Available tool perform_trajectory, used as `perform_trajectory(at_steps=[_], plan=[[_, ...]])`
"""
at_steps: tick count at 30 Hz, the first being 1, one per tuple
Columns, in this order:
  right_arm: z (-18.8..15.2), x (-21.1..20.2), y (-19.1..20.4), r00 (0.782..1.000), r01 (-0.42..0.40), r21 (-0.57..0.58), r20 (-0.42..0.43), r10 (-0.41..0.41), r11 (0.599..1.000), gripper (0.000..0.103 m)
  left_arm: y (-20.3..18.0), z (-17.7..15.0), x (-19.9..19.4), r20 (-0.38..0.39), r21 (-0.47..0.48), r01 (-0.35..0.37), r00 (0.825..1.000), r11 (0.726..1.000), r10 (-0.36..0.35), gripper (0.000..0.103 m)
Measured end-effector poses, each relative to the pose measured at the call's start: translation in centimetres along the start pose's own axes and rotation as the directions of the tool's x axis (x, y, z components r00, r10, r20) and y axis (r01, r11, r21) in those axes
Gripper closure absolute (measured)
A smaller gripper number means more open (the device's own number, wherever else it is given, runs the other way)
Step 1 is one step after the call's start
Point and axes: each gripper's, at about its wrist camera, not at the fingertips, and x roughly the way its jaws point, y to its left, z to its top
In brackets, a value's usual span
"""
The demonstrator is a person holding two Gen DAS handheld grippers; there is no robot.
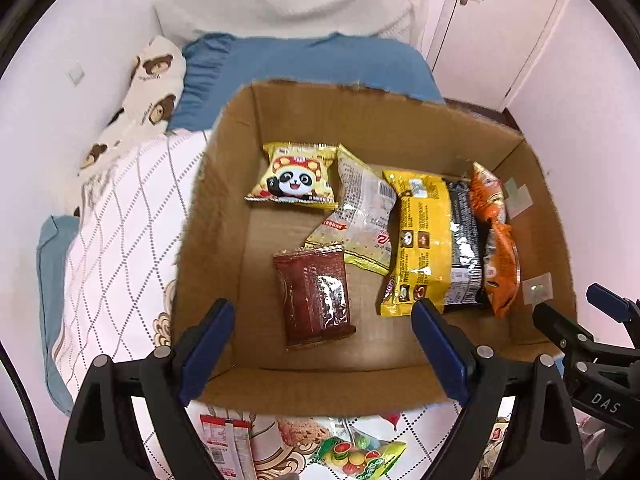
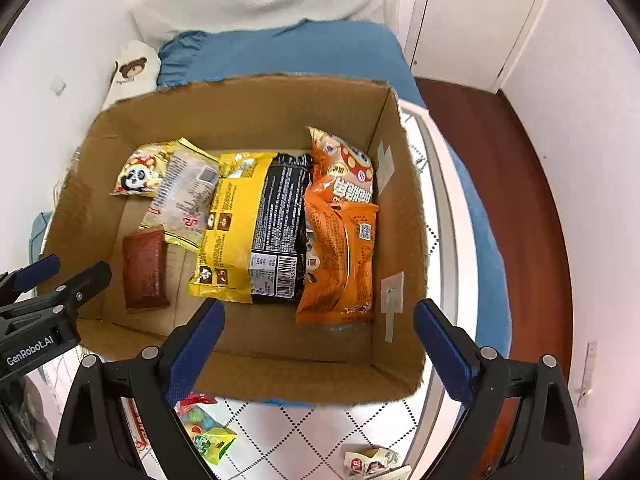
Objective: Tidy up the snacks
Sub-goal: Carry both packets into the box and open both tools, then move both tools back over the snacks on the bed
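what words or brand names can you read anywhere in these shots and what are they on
"GenRobot.AI": on the black body of the left tongs, seen from the right wrist.
"DAS": on the black body of the right tongs, seen from the left wrist.
Print on the snack packets in the cardboard box: too small or blurred to read.

A cardboard box [image 2: 256, 116] is seen from above on a patterned bed cover [image 2: 320, 432], with a yellow-and-black packet [image 2: 256, 232], two orange packets [image 2: 340, 240] and a brown packet [image 2: 144, 268] laid inside. The right gripper [image 2: 320, 344] is held wide open and empty over the box's near edge, and the left gripper [image 2: 56, 280] is seen at the left.
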Motion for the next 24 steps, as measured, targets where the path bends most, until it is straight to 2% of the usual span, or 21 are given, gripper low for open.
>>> perform_trajectory(at_steps=[7,14,24], plan=[[-1.9,-3.8,0.2,0.996,-0.021,0.015,0.092,0.020,1.000,0.006,-0.4,-2.0,-4.5,0.098,0.017,0.011,0.995,1.000,-0.013,0.013],[-3.8,-7.5,0.4,0.985,-0.070,0.028,0.157,0.065,0.997,0.006,-0.9,-3.4,-8.6,0.156,0.035,0.040,0.987,0.999,-0.045,0.013],[-6.7,-12.2,0.6,0.967,-0.118,0.041,0.234,0.105,0.992,0.006,-1.4,-5.8,-13.3,0.271,0.053,0.001,0.962,0.999,-0.015,0.013]])
